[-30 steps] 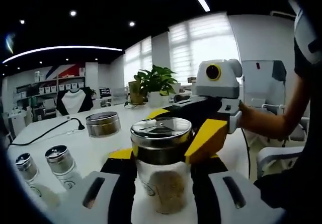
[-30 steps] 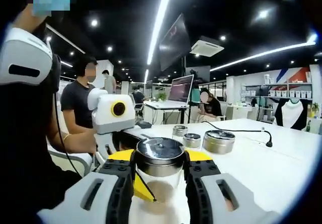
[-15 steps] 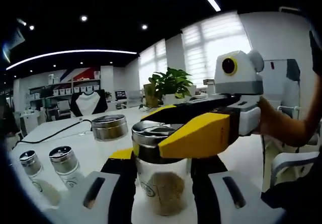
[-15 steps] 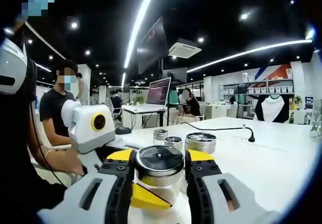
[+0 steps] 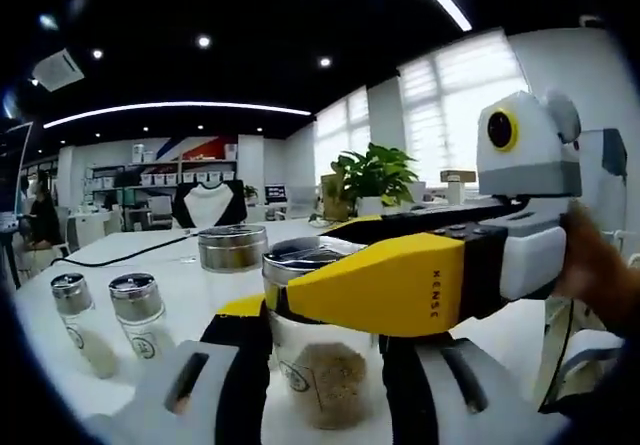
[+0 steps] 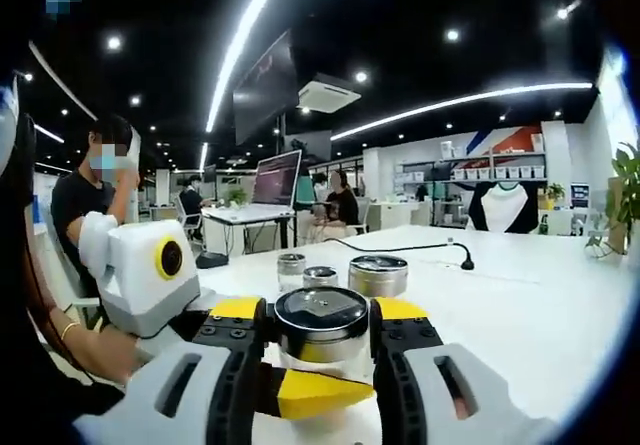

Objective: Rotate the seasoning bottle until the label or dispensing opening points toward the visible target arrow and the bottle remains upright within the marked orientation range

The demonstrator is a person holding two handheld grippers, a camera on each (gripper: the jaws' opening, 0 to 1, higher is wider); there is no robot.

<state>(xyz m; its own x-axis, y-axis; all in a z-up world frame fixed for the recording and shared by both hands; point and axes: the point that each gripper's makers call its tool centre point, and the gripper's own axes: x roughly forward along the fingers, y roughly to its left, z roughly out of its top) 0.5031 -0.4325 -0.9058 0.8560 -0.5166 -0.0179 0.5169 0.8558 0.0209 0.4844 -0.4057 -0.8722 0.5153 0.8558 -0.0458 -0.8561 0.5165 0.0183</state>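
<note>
Glass seasoning bottle clamped by both hand-held grippers.

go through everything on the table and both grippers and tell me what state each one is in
Seasoning bottle: upright, capped, partly filled, gripped.
Left gripper: shut on the bottle's body.
Right gripper: shut on the bottle's cap.
Two small shakers: upright, capped.
Round tin: lidded.
</note>
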